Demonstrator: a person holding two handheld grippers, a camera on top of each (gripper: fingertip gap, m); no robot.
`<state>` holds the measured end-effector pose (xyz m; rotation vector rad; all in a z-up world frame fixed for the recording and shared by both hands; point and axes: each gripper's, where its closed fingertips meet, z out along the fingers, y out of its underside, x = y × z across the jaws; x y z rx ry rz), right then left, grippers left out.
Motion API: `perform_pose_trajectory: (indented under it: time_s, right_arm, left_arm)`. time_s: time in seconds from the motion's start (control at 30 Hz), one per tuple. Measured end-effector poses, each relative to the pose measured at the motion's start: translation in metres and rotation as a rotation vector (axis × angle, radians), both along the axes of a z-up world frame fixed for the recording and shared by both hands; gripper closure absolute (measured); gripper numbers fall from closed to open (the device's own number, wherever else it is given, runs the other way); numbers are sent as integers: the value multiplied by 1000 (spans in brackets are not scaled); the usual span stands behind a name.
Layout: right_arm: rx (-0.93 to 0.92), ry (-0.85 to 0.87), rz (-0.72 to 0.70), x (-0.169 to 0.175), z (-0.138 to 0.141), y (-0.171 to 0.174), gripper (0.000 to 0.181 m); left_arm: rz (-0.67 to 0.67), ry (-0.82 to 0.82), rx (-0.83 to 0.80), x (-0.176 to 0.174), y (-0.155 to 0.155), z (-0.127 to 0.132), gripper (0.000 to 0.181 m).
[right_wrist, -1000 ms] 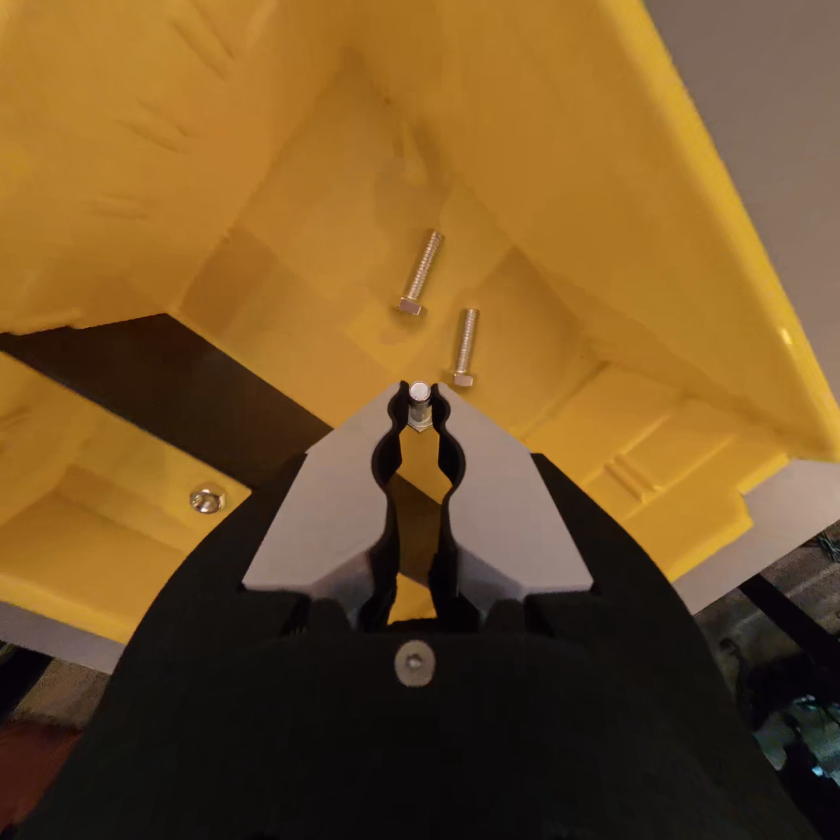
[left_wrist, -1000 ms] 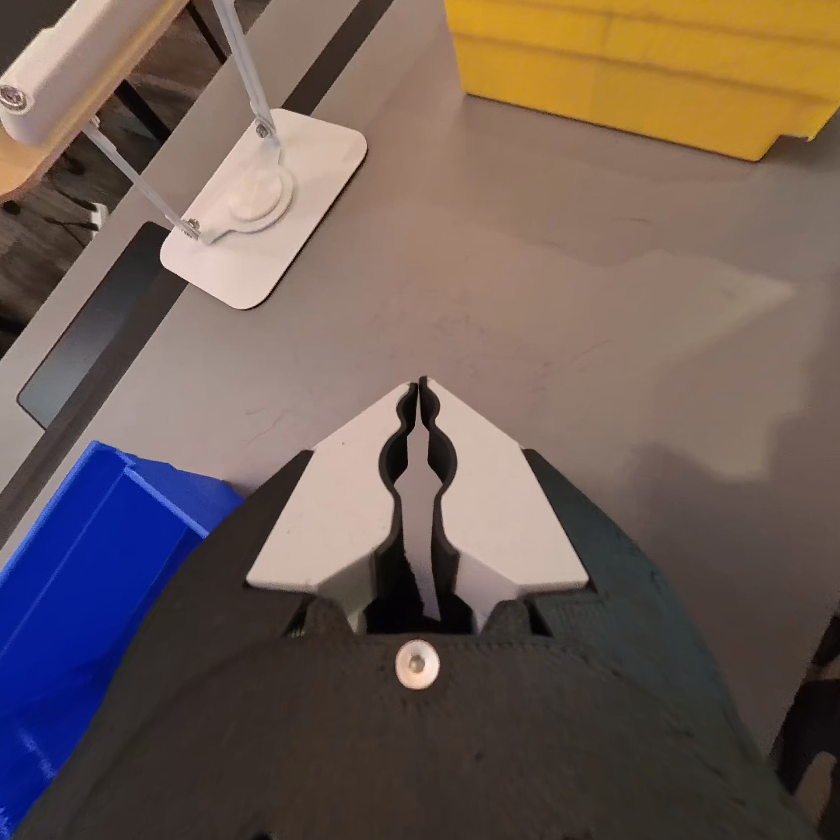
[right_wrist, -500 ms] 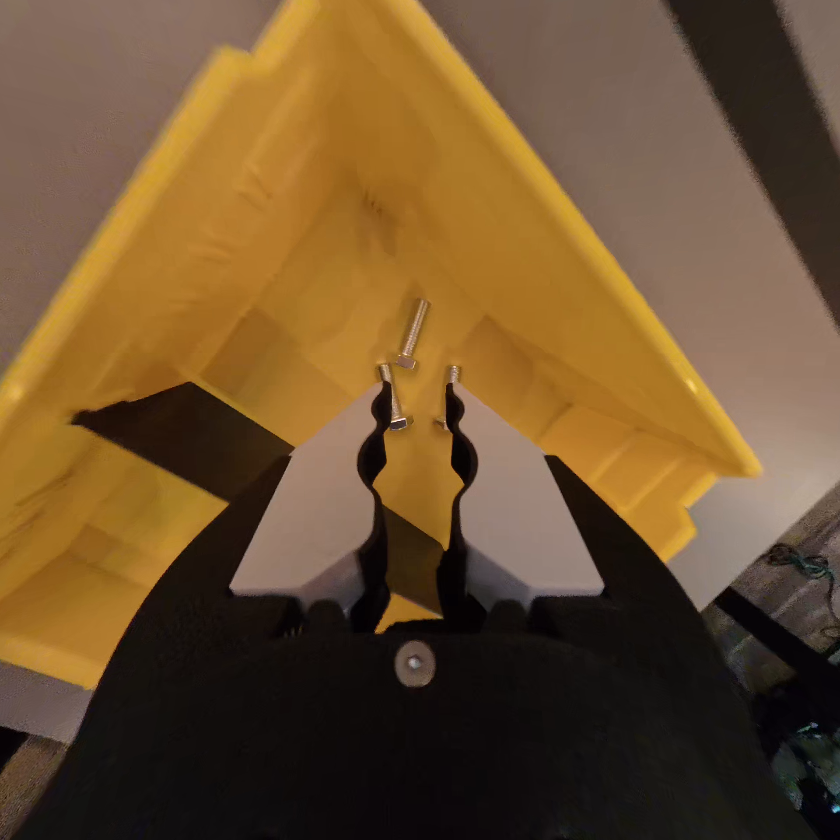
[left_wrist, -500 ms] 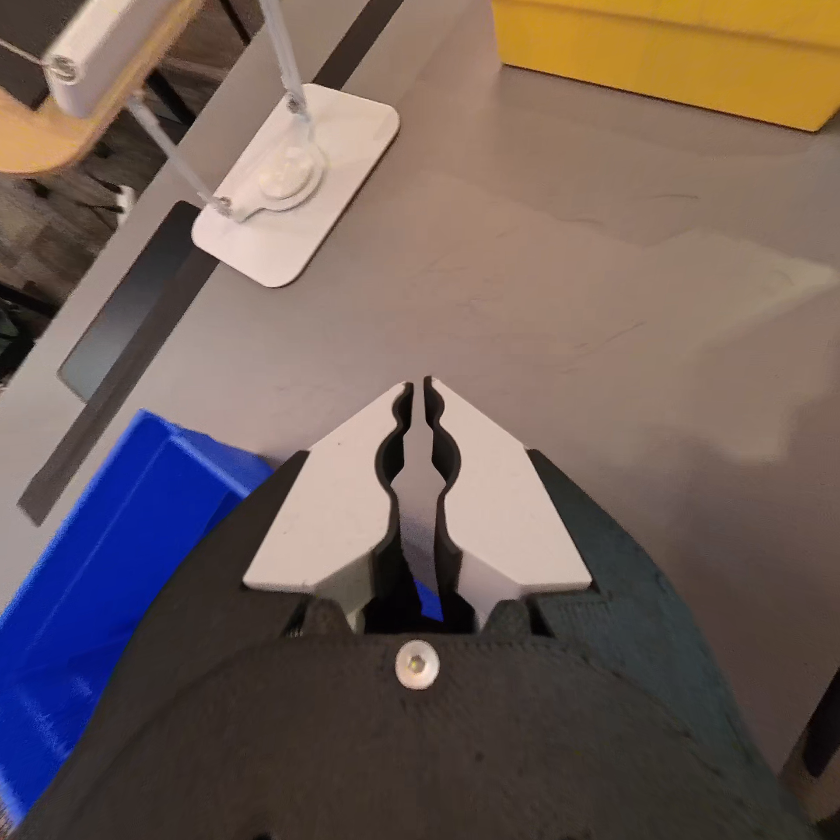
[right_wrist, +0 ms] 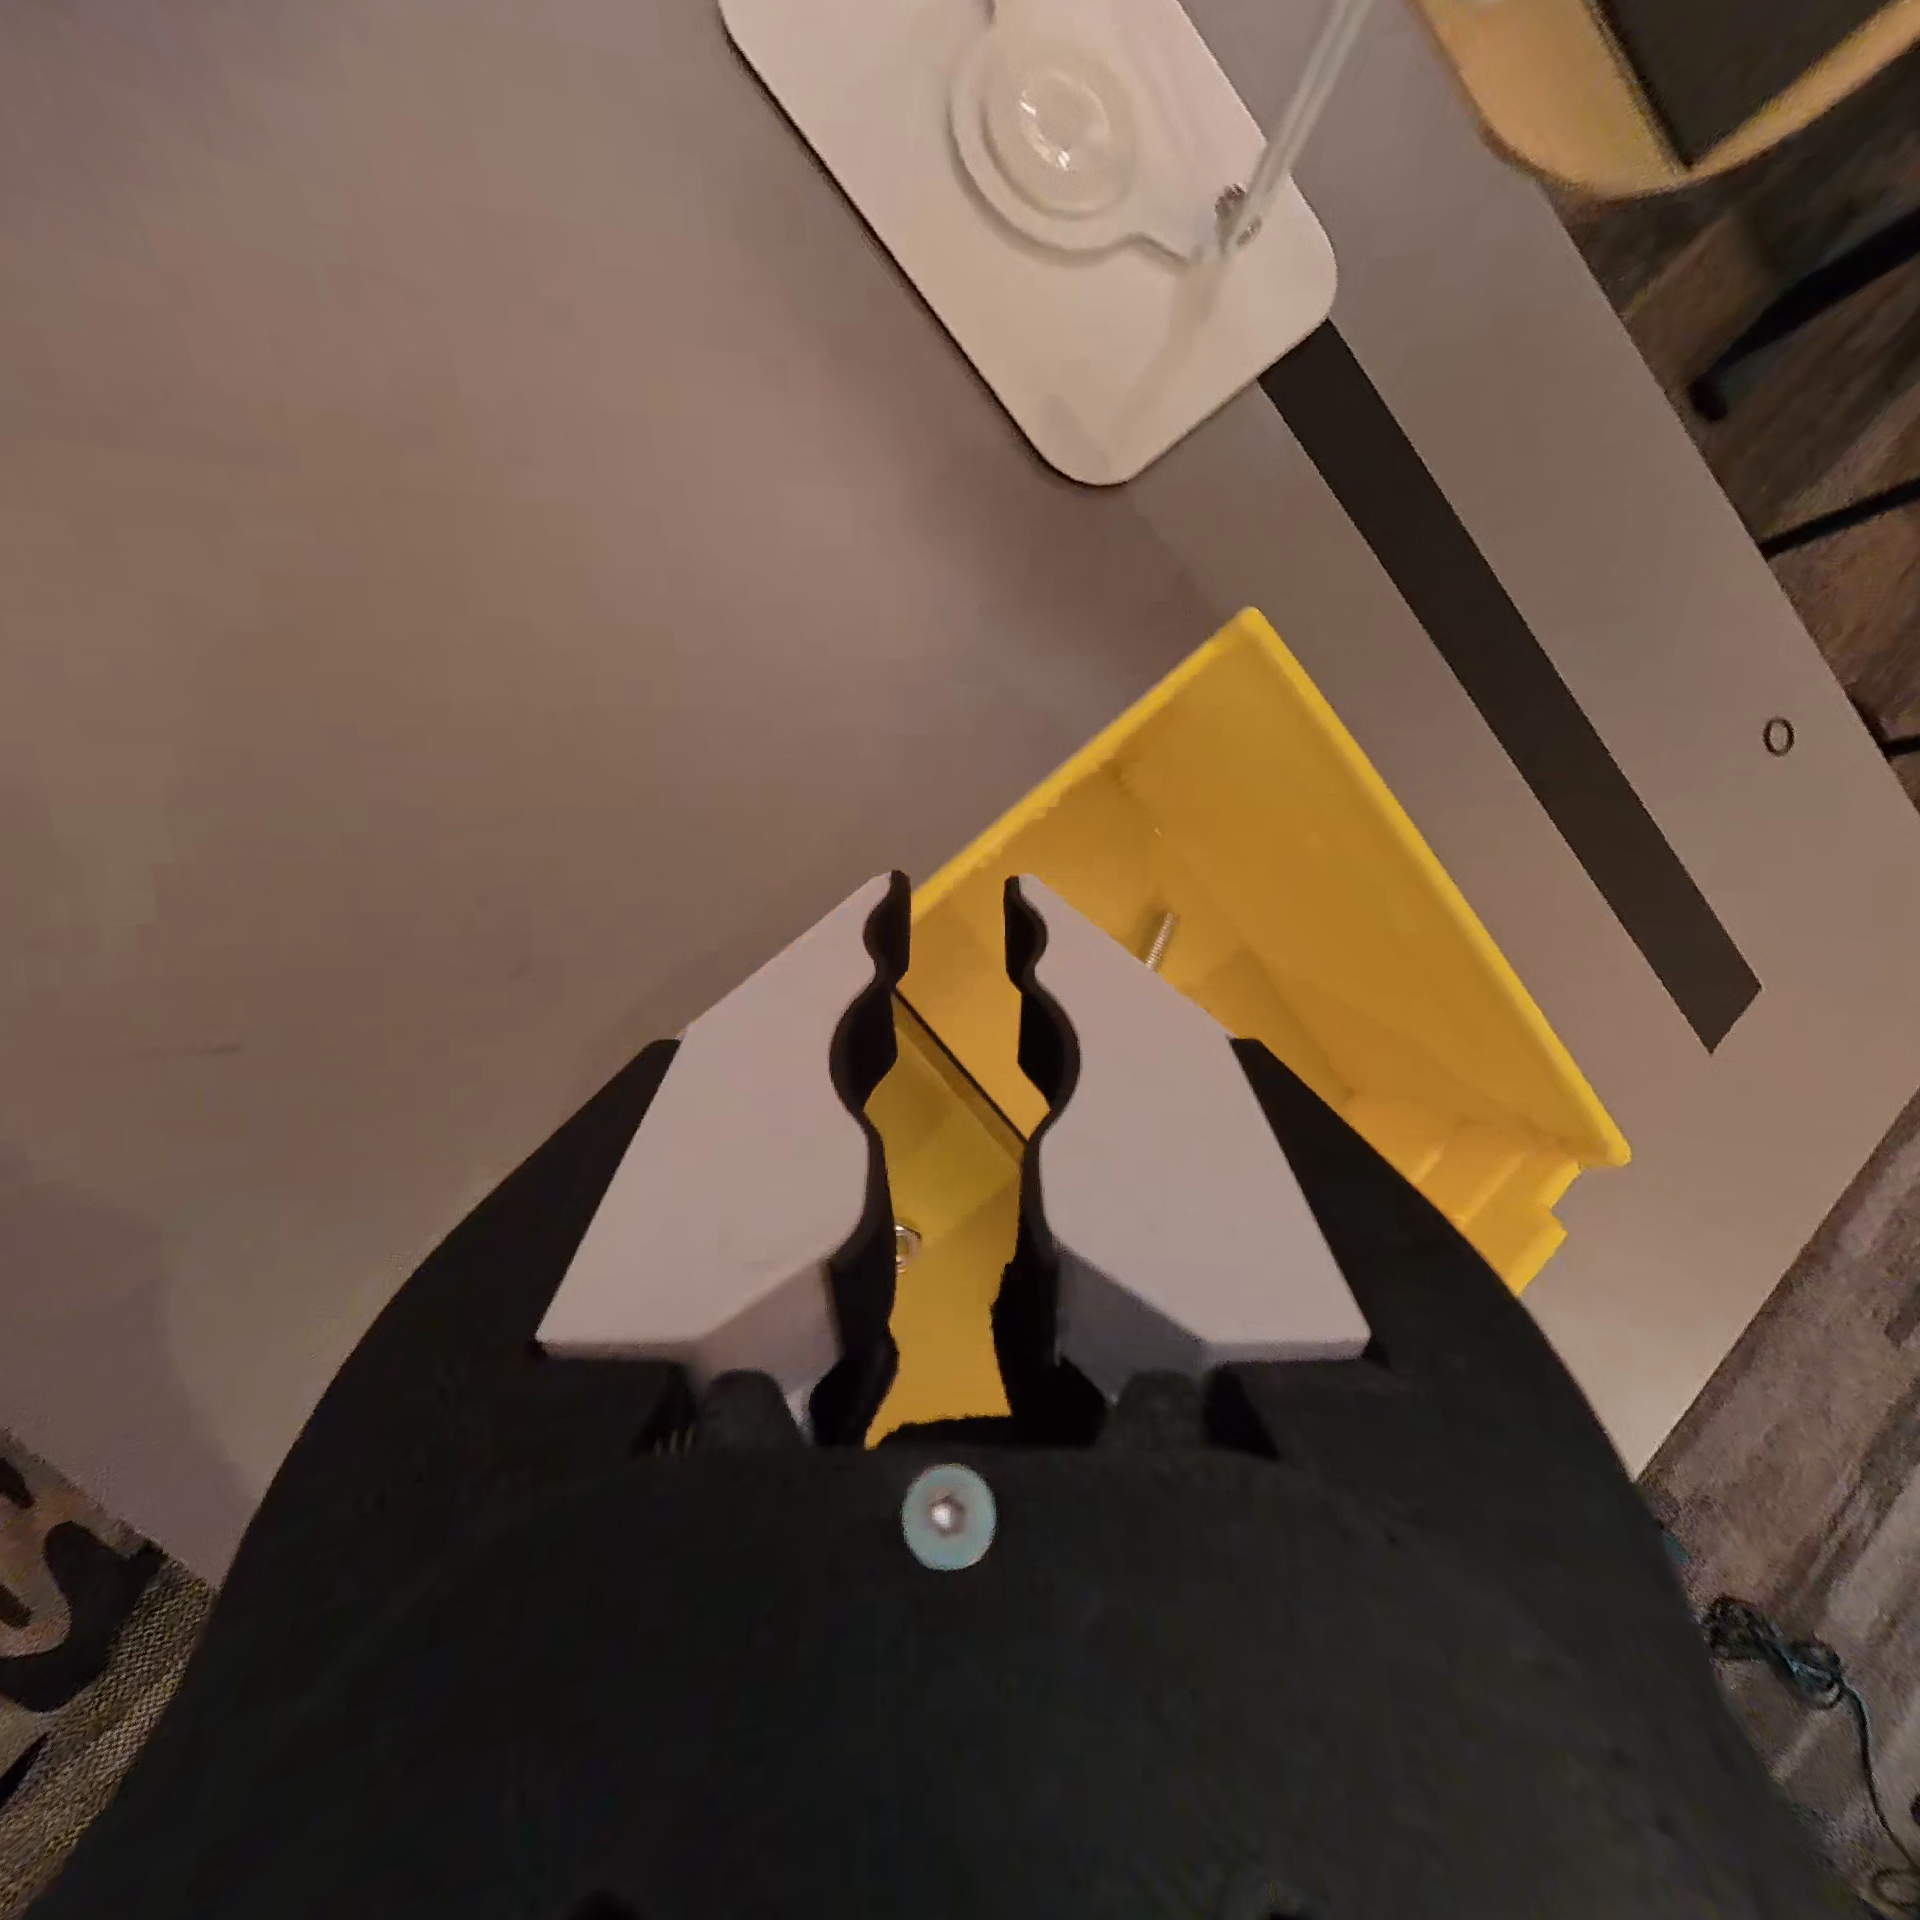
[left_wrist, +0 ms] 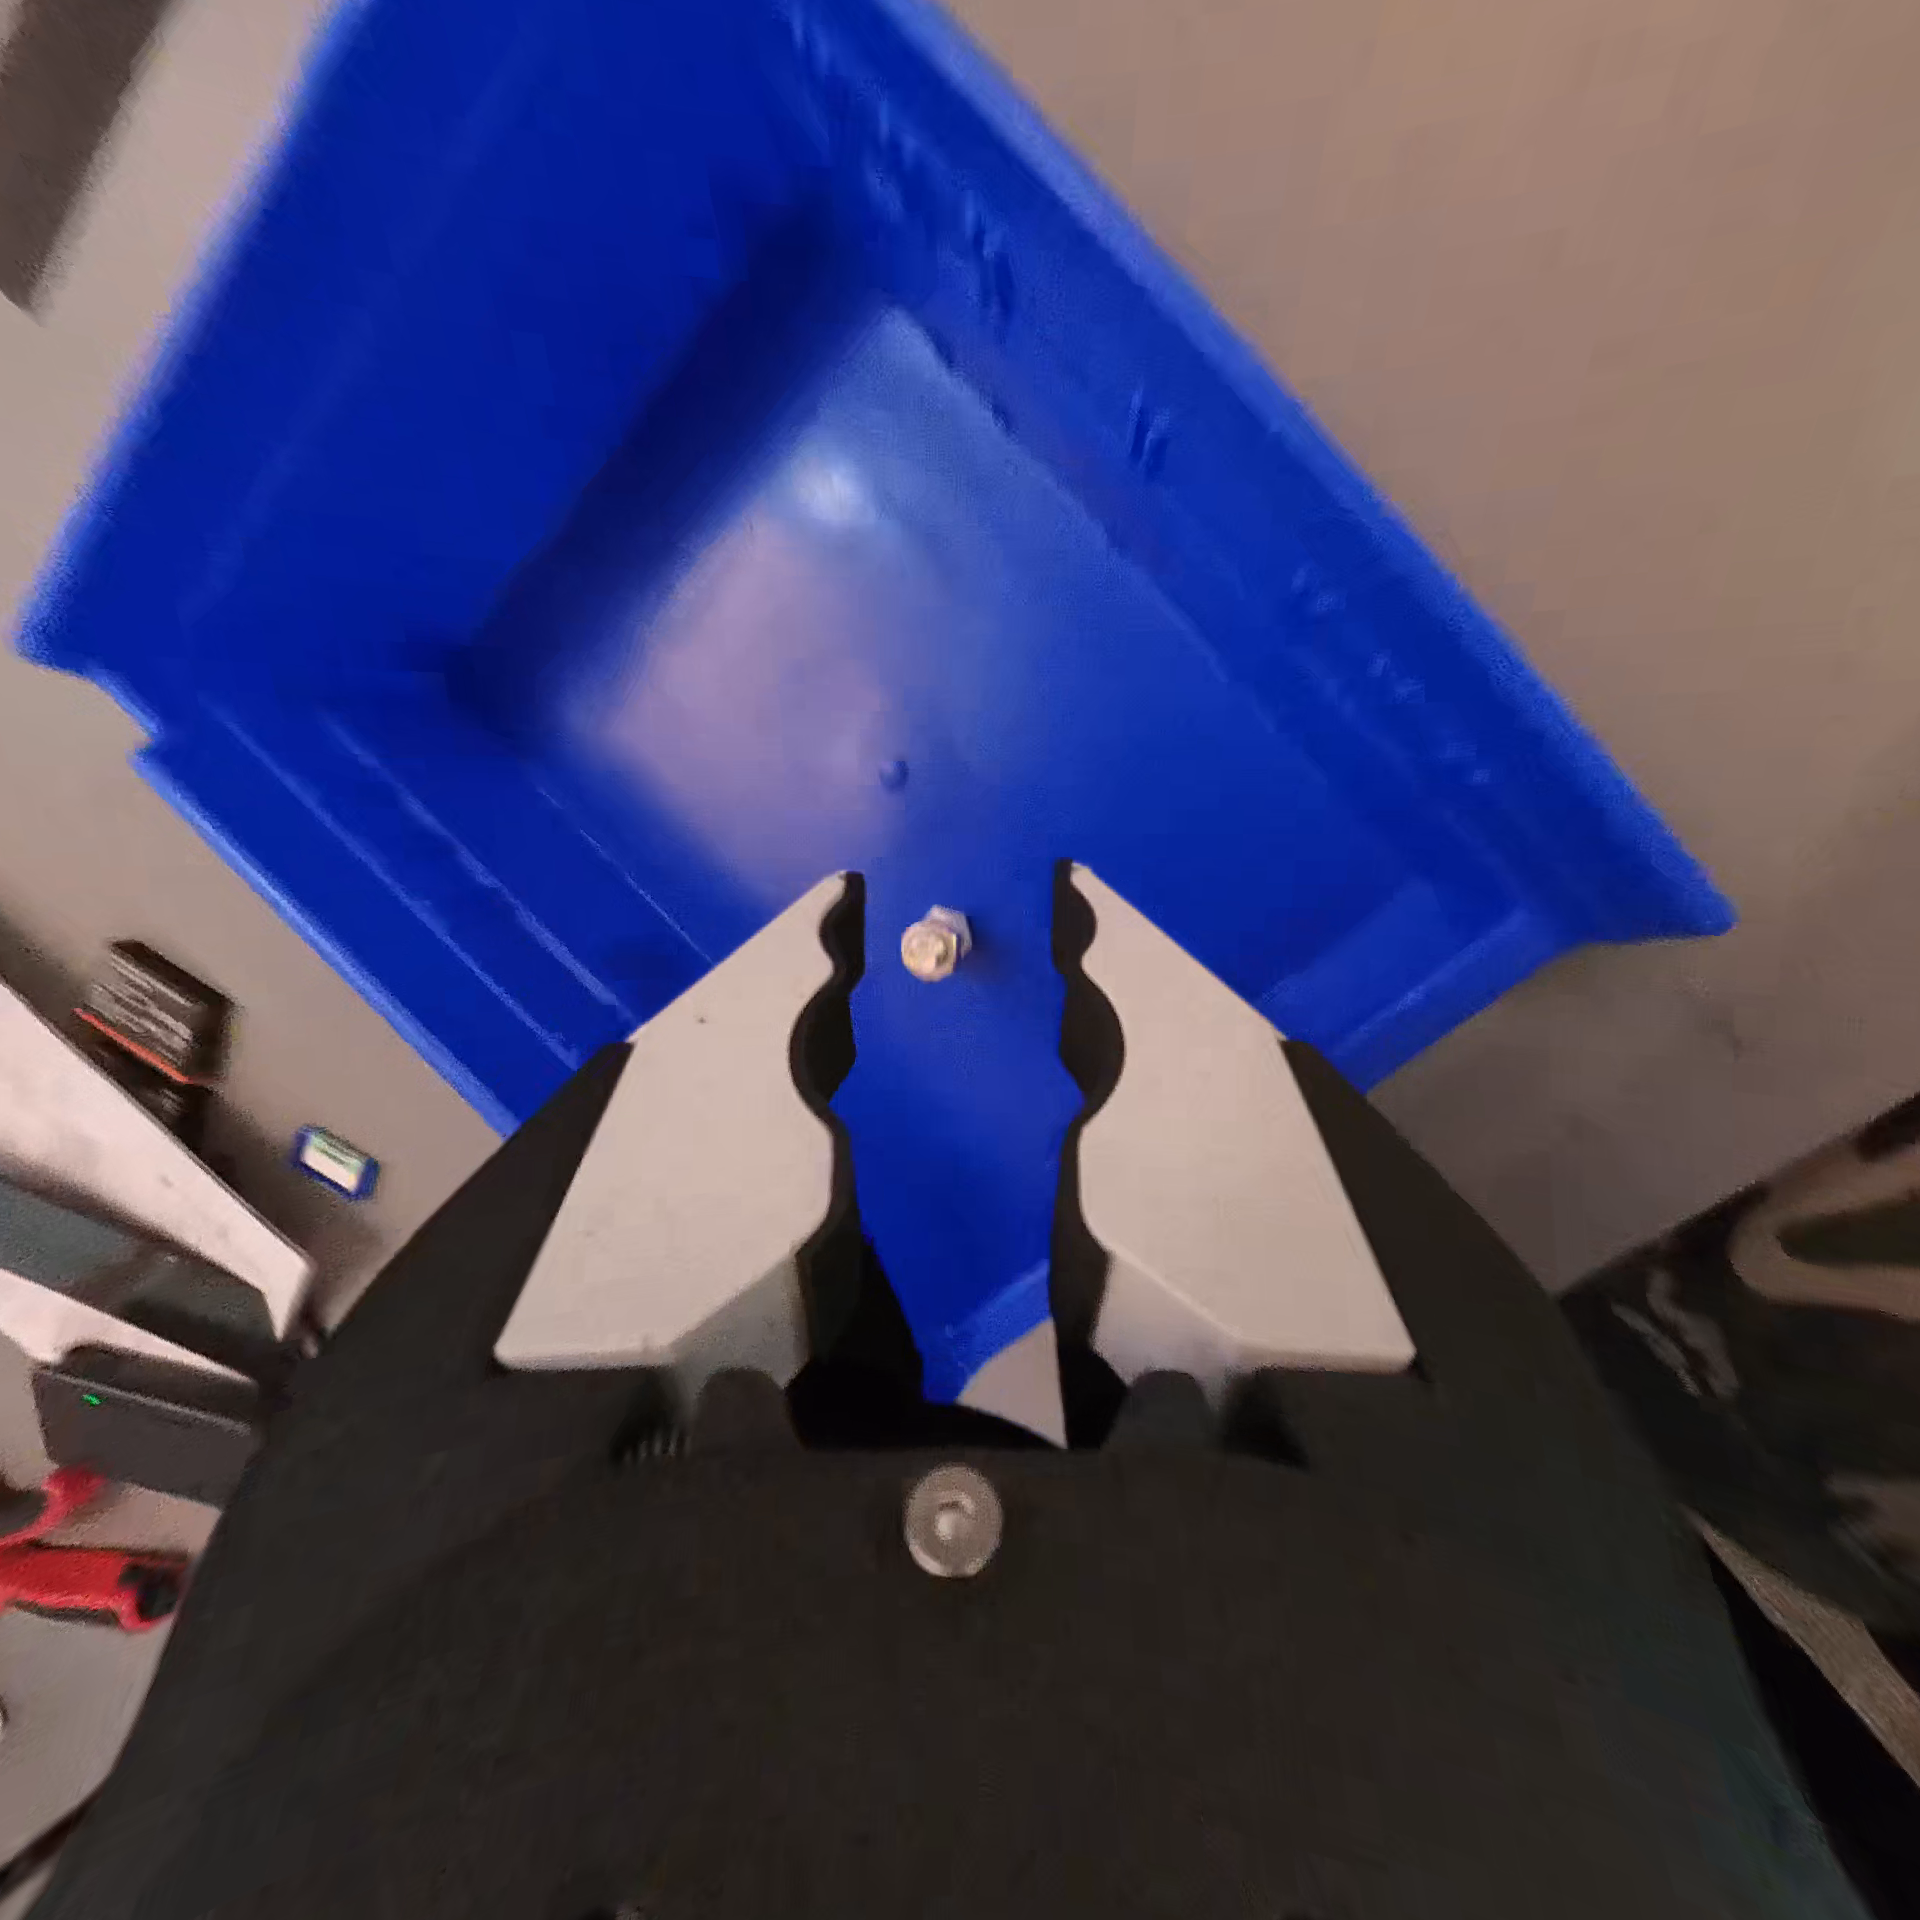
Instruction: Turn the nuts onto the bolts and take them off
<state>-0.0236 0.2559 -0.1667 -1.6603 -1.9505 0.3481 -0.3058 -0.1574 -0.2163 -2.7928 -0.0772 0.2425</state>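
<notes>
In the left wrist view a blue bin (left_wrist: 623, 416) lies on the grey table, blurred by motion. A small silver hex piece (left_wrist: 935, 948), a nut or a bolt seen end-on, lies on its floor. My left gripper (left_wrist: 956, 883) is open and empty above the bin, with the piece showing between its fingertips. In the right wrist view my right gripper (right_wrist: 956, 883) is open and empty, held high over the near corner of a yellow bin (right_wrist: 1351, 883). One bolt (right_wrist: 1158, 935) shows inside against the right finger. A silver piece (right_wrist: 906, 1242) shows low between the fingers.
A white lamp base (right_wrist: 1039, 208) with a thin rod stands on the table beyond the yellow bin. A dark strip (right_wrist: 1507, 675) runs near the table's right edge. Left of the blue bin lie a small blue card (left_wrist: 332, 1158), a grey box (left_wrist: 135, 1299) and a red tool (left_wrist: 73, 1569). Tip to tip, the grippers are about 50 cm apart. My right tips are roughly 20 cm from the bolt (right_wrist: 1158, 935).
My left gripper swung from the bare table to over the blue bin and opened. My right gripper let go of the bolt it held, then rose up and away from the yellow bin.
</notes>
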Motion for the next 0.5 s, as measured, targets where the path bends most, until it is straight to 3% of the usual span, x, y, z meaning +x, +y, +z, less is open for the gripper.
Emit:
perform_pose_trajectory:
  time_s: [0.13,0.23,0.5]
  right_arm:
    - [11,9,38,-3,6,-20,166]
    - [8,15,65,-6,8,-32,166]
    - [12,29,114,-11,11,-51,166]
  left_arm:
    - [36,-53,-167,-4,-31,-33,136]
    - [64,-96,-227,-4,-37,-56,129]
    - [98,-104,-291,-11,-38,-85,148]
